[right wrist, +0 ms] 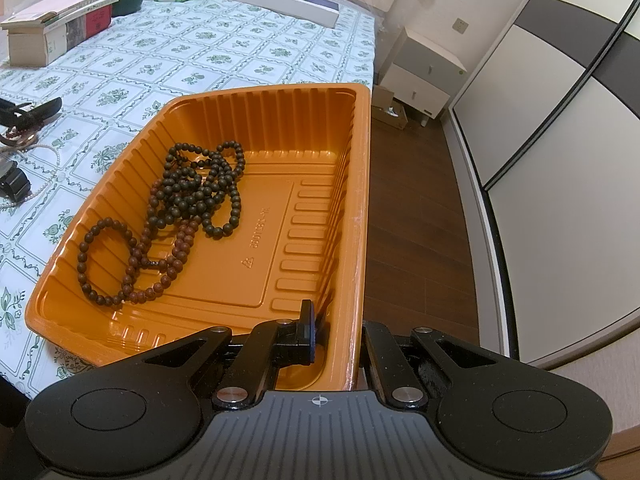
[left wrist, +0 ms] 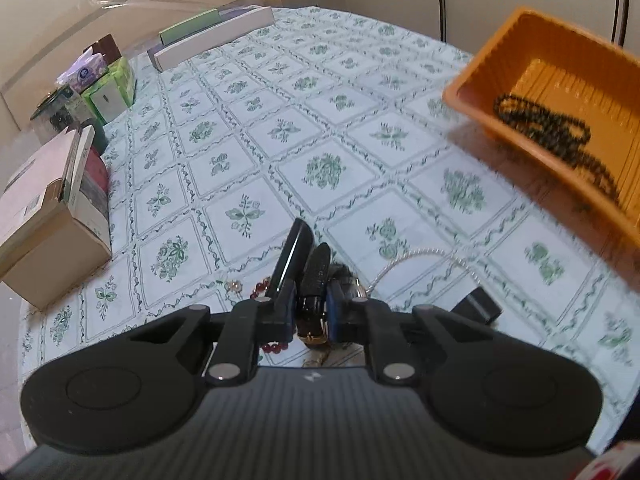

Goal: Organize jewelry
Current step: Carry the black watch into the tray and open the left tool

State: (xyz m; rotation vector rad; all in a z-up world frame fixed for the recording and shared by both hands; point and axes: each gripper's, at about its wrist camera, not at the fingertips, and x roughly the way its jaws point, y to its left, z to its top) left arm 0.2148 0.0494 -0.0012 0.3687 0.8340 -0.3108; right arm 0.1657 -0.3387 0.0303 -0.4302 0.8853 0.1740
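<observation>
My left gripper (left wrist: 311,312) is shut on a black leather watch strap (left wrist: 316,276) with a gold buckle, just above the tablecloth. Red bead bracelets (left wrist: 274,346), a pearl necklace (left wrist: 416,258) and a black watch (left wrist: 478,306) lie around it. My right gripper (right wrist: 336,344) is shut on the near right wall of the orange plastic tray (right wrist: 312,184), holding it above the table's right edge. Dark and brown bead necklaces (right wrist: 188,208) lie in the tray. The tray also shows in the left wrist view (left wrist: 516,60), blurred, at upper right.
Boxes and books (left wrist: 52,216) line the table's left side, with tissue packs (left wrist: 108,88) and long flat boxes (left wrist: 212,40) at the far end. To the right of the table are wooden floor (right wrist: 416,208), a white nightstand (right wrist: 424,80) and wardrobe doors (right wrist: 560,128).
</observation>
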